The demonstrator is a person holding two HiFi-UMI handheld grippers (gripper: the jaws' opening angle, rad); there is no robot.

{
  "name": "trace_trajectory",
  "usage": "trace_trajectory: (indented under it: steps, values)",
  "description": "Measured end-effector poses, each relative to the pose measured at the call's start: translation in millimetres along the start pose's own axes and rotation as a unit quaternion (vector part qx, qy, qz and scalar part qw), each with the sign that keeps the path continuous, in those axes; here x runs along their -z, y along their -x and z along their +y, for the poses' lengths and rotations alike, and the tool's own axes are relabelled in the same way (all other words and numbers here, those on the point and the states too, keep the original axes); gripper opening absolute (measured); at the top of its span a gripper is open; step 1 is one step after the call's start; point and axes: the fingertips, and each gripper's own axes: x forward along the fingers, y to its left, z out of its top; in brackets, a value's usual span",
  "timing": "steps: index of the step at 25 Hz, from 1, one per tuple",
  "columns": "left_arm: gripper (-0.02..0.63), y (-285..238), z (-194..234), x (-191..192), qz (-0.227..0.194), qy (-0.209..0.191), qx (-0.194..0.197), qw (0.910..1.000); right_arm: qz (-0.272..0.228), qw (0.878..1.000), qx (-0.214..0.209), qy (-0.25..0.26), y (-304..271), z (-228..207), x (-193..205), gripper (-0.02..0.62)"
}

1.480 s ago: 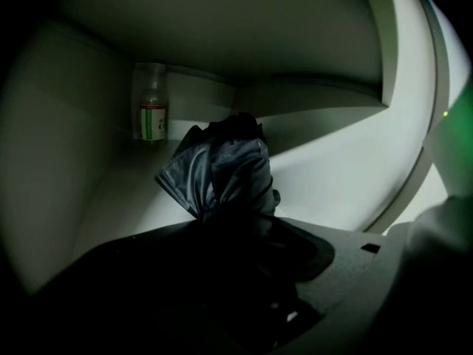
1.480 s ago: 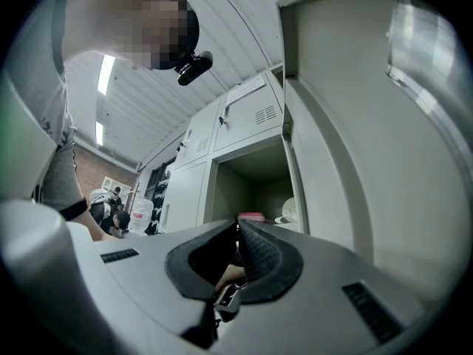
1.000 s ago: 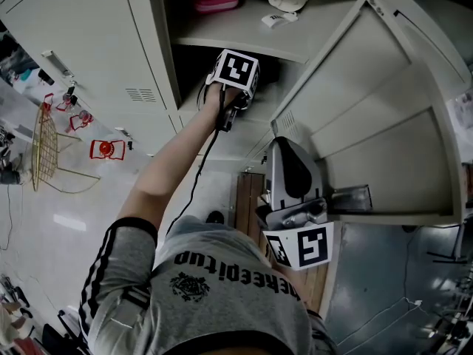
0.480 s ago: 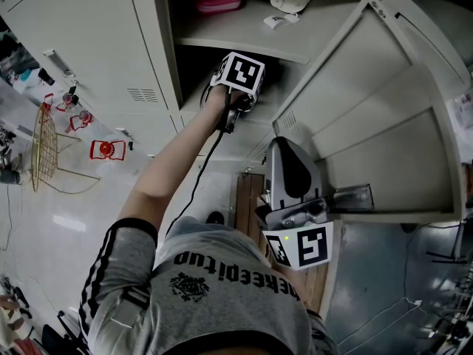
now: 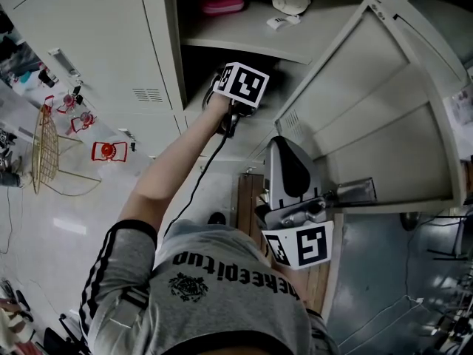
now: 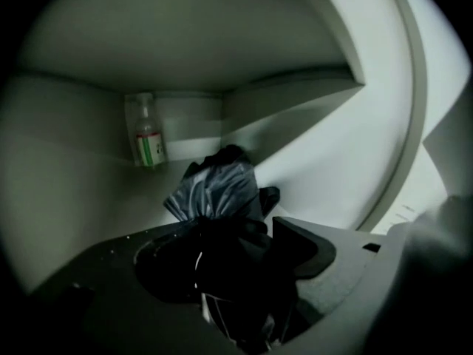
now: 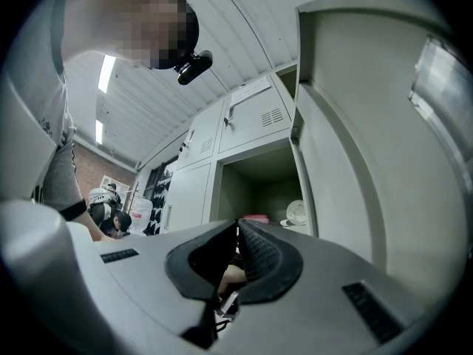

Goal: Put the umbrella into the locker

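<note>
Left gripper (image 6: 229,235), clamped on the folded black umbrella (image 6: 218,191) inside the locker (image 6: 74,191), should rest it down before releasing.

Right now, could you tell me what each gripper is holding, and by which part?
Left gripper grips the folded black umbrella around its bunched canopy; right gripper holds nothing.

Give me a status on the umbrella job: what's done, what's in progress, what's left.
Done: the locker door stands open and the umbrella is inside the compartment below the shelf, near a bottle at the back. In hand: the left gripper is shut on the umbrella there. Left: letting go and pulling the arm out. The right gripper is shut, empty, outside the locker.
</note>
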Motion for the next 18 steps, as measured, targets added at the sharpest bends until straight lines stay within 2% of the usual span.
trace_trajectory:
  steps: [7, 10, 13, 16, 18]
  values:
    - [0.284, 28, -7, -3, -0.046, -0.01, 0.005, 0.9989, -0.002, 1.0, 0.0, 0.003, -1, 18, -5, 0.011]
    - [0.257, 44, -8, -6, -0.076, -0.018, 0.001, 0.997, -0.001, 1.0, 0.003, 0.007, -1, 25, -6, 0.011]
    - [0.175, 63, -6, -9, -0.103, -0.014, -0.004, 0.9945, -0.001, 1.0, 0.008, 0.012, -1, 32, -10, 0.011]
    - [0.034, 85, -1, -13, -0.13, -0.004, -0.013, 0.9914, -0.004, 1.0, 0.019, 0.015, 1, 38, -14, 0.011]
    - [0.009, 101, 3, -15, -0.151, -0.009, -0.019, 0.9884, -0.006, 1.0, 0.026, 0.017, 2, 42, -17, 0.011]
